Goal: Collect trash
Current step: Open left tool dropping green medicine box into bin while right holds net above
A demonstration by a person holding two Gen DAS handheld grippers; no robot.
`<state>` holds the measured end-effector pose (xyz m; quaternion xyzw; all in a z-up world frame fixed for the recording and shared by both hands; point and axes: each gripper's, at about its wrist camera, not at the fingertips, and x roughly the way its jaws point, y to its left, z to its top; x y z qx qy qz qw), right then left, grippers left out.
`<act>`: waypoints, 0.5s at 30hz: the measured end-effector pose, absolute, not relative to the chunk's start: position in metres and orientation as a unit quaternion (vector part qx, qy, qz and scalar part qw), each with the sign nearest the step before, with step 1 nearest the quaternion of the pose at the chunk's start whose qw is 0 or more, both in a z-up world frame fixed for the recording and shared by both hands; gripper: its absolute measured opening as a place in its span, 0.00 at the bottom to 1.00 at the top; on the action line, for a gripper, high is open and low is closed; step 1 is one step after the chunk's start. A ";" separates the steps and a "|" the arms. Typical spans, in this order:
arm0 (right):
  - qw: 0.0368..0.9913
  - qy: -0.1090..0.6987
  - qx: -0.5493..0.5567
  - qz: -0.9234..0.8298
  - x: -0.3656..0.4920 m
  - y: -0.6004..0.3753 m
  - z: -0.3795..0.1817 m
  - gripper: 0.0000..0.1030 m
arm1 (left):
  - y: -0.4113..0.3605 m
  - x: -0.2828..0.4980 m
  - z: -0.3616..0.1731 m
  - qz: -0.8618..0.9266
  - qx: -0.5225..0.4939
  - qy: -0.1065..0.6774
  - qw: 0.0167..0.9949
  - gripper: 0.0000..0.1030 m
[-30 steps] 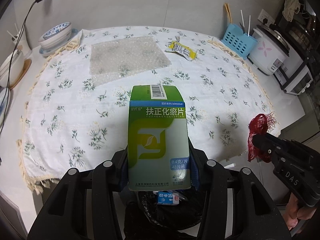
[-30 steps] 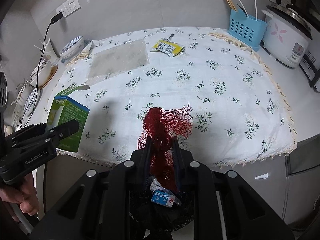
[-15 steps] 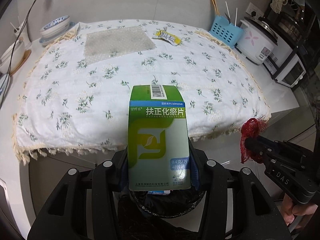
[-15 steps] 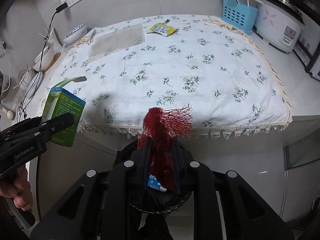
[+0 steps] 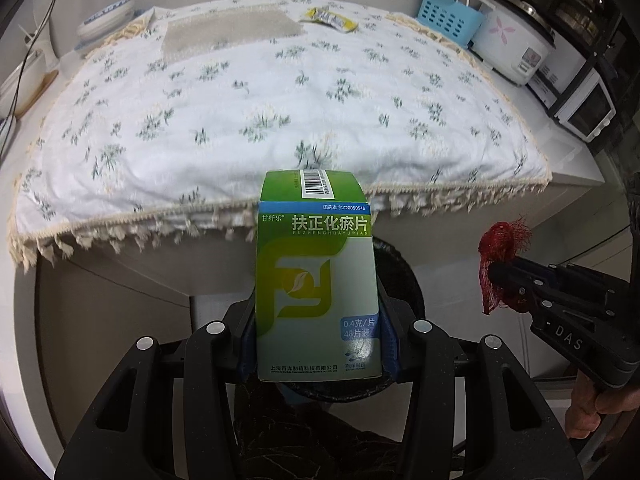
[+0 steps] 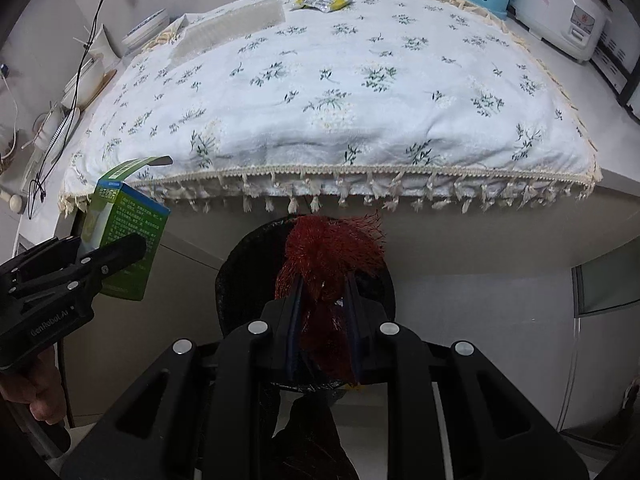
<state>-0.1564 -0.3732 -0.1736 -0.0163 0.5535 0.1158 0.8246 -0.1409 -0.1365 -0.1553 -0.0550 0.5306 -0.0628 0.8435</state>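
The green box (image 5: pixel 316 280) stands upright between the pads of the left gripper (image 5: pixel 318 344), clamped by its lower sides so the printed face looks up at the camera. It hangs off the table, in front of the fringed edge of the cloth (image 5: pixel 280 112), with the black bin (image 5: pixel 400 276) showing behind and beneath it. That seems the point of the hold: a firm pinch low on the carton, so it can simply drop once the pads part.

The red net (image 6: pixel 328 264) is bunched tight in the right gripper (image 6: pixel 324 312), whose jaws are closed on it, its frayed end fanning out above the fingers. It too sits over the bin's dark mouth, slightly to the right of the box.

Both pieces look ready for release; I judge the drop is the next step.

Still on the cloth, well apart from the grippers, lie a yellow packet (image 6: pixel 322 2) and a bubble wrap sheet (image 5: pixel 232 30), presumably next to collect.
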 end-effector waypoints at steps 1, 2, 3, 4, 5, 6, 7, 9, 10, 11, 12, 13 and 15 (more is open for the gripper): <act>0.822 0.557 -0.017 0.116 -0.158 -0.372 -0.179 0.18 | -0.137 -0.143 -0.162 -0.061 -0.054 0.535 0.841 0.45; 0.819 0.562 -0.017 0.117 -0.159 -0.372 -0.184 0.18 | -0.138 -0.145 -0.168 -0.059 -0.054 0.540 0.838 0.45; 0.816 0.566 -0.019 0.117 -0.161 -0.371 -0.191 0.18 | -0.138 -0.147 -0.173 -0.059 -0.054 0.543 0.836 0.45; 0.814 0.570 -0.020 0.116 -0.162 -0.370 -0.197 0.18 | -0.140 -0.148 -0.178 -0.059 -0.051 0.545 0.835 0.45; 0.811 0.573 -0.022 0.115 -0.162 -0.370 -0.202 0.18 | -0.141 -0.150 -0.183 -0.059 -0.048 0.547 0.834 0.45; 0.808 0.577 -0.022 0.116 -0.163 -0.370 -0.207 0.18 | -0.142 -0.151 -0.189 -0.059 -0.047 0.549 0.832 0.45; 0.807 0.579 -0.022 0.117 -0.163 -0.370 -0.212 0.18 | -0.143 -0.151 -0.194 -0.060 -0.048 0.551 0.831 0.45; 0.805 0.581 -0.024 0.118 -0.162 -0.369 -0.220 0.18 | -0.145 -0.152 -0.203 -0.059 -0.046 0.554 0.829 0.45; 0.803 0.584 -0.023 0.119 -0.161 -0.369 -0.224 0.18 | -0.146 -0.152 -0.207 -0.059 -0.044 0.554 0.829 0.45; 0.802 0.585 -0.022 0.119 -0.160 -0.370 -0.226 0.18 | -0.147 -0.151 -0.212 -0.058 -0.042 0.555 0.829 0.45; 0.802 0.585 -0.021 0.118 -0.159 -0.370 -0.228 0.18 | -0.149 -0.150 -0.216 -0.057 -0.039 0.555 0.829 0.45; 0.802 0.586 -0.021 0.116 -0.158 -0.371 -0.230 0.18 | -0.150 -0.149 -0.221 -0.056 -0.038 0.557 0.827 0.45; 0.802 0.586 -0.020 0.114 -0.157 -0.373 -0.233 0.18 | -0.152 -0.146 -0.229 -0.058 -0.039 0.561 0.825 0.45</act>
